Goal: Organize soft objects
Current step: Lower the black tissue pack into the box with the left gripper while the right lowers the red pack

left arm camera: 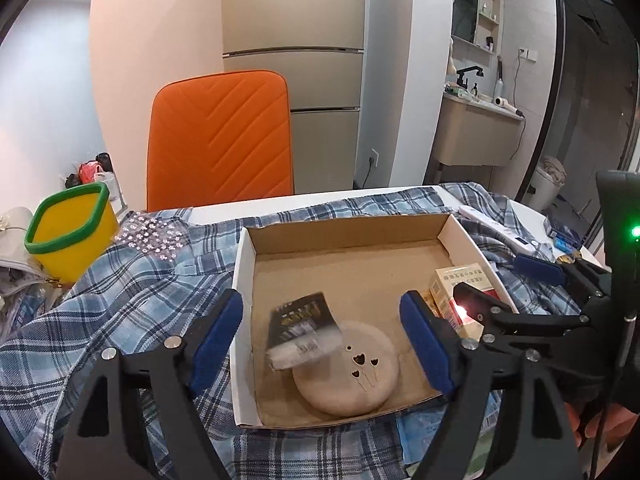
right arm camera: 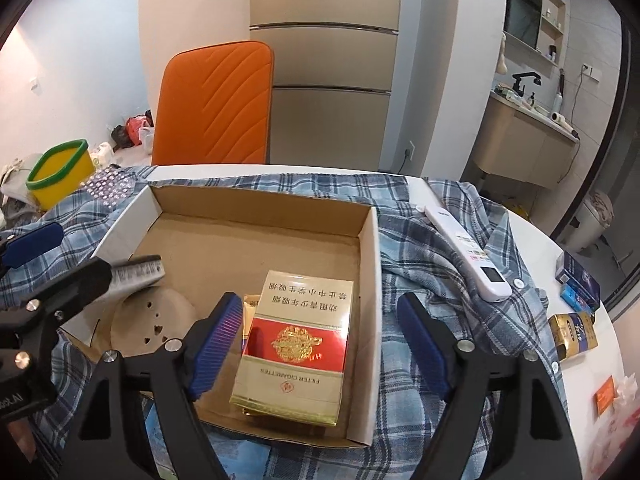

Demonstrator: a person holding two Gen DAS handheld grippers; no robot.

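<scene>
Claws (left arm camera: 322, 340) (right arm camera: 318, 344) over cluttered box (right arm camera: 366, 272)

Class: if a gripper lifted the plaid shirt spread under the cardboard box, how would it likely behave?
The plaid shirt would probably flop and drape; its folds already sag over the table. It likely drags the cardboard box and white remote resting on it.

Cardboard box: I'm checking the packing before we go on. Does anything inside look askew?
Yes. In the cardboard box, a dark packet lies tilted, propped partly on the round beige disc rather than flat. The cigarette carton lies flat at the other side.
</scene>
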